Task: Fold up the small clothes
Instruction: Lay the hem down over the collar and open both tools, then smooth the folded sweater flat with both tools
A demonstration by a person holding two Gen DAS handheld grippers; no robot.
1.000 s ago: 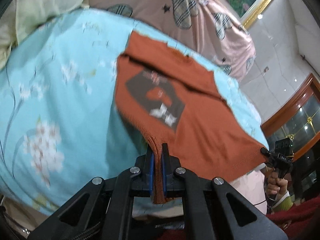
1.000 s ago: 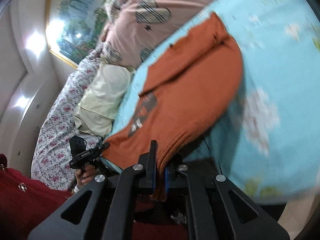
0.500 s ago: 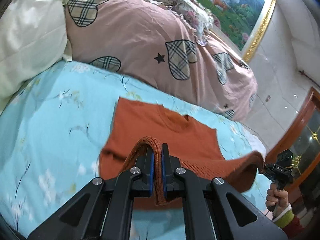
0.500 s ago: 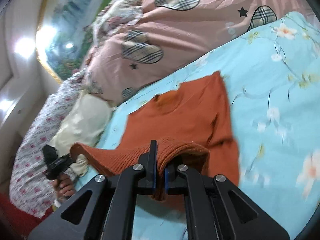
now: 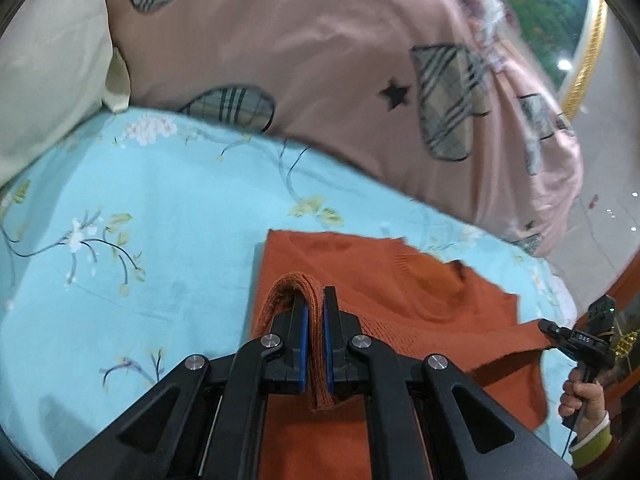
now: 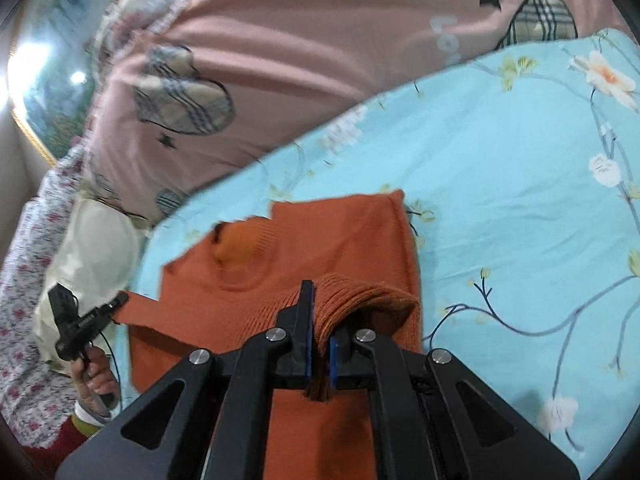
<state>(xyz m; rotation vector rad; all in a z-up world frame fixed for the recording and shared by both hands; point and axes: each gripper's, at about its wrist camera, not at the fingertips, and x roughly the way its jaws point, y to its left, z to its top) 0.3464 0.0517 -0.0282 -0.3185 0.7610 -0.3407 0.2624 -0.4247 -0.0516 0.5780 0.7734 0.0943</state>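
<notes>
Folding the rust-orange knitted sweater (image 5: 420, 312), low centre in both views on the light-blue floral bedsheet (image 5: 140, 220), goes best if the left gripper (image 5: 315, 340) and right gripper (image 6: 318, 346), each clamped on a hem corner, lower together onto the shoulders.

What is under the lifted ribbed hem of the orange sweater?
Under the ribbed hem, clamped by the left gripper and right gripper, lies the orange sweater's own upper part. The blue floral sheet beneath is covered there.
</notes>
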